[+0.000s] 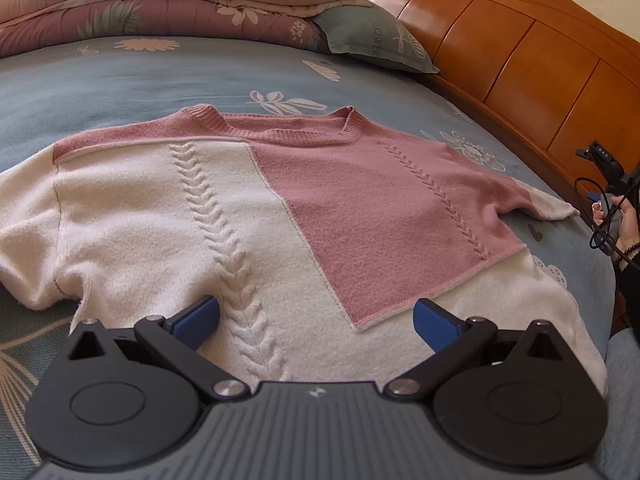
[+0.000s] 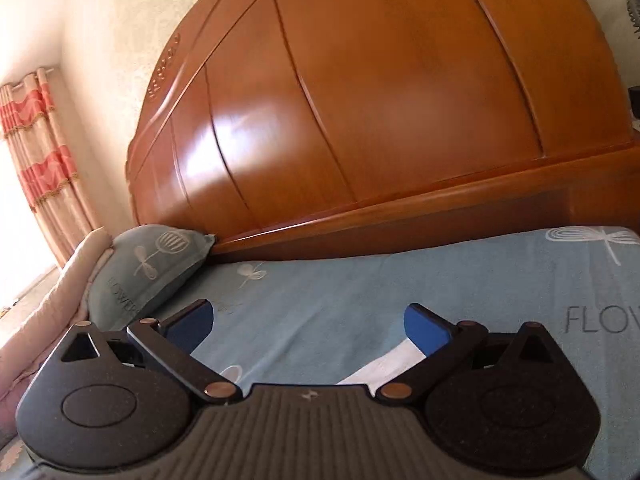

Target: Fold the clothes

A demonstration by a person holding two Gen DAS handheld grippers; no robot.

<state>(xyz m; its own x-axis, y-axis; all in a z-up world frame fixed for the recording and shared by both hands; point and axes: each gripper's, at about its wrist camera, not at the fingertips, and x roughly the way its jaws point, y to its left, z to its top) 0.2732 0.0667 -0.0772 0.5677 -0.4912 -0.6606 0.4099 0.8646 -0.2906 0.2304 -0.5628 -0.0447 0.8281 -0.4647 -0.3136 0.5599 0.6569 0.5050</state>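
1. The task's thing is a pink-and-cream cable-knit sweater (image 1: 248,216), lying flat and front-up on the blue floral bedsheet (image 1: 120,80). Its ribbed neckline points toward the pillows, and its hem is nearest the left camera. A cream sleeve (image 1: 28,224) spreads off to one side, and a shorter pink one with a cream cuff (image 1: 536,204) reaches toward the bed's edge.

2. The left gripper (image 1: 316,320) hovers just above the hem with its blue-padded fingers (image 1: 198,322) spread wide and nothing between them. It sits across the lower end of the raised cable braid.

3. The right gripper (image 2: 308,326) is also spread wide and empty, aimed at the bedsheet and the polished wooden headboard (image 2: 380,100). A white strip of cloth (image 2: 384,370) shows just under its right finger; whether that is the sweater's cuff I cannot tell.

4. No fold looks made yet, so I judge the step in hand to be the first grasp. To do it well, pinch both knit layers at the hem or a sleeve edge, not the top layer alone, and take the matching point with the other gripper so the fold line runs straight.

5. Thick knit will likely sag and stretch, so lift low and lay it over smoothly.

6. Beyond the sweater lie a grey-green printed pillow (image 1: 372,40) and a folded pink floral quilt (image 1: 160,4). A person's hand (image 1: 624,220) with cables shows at the edge.
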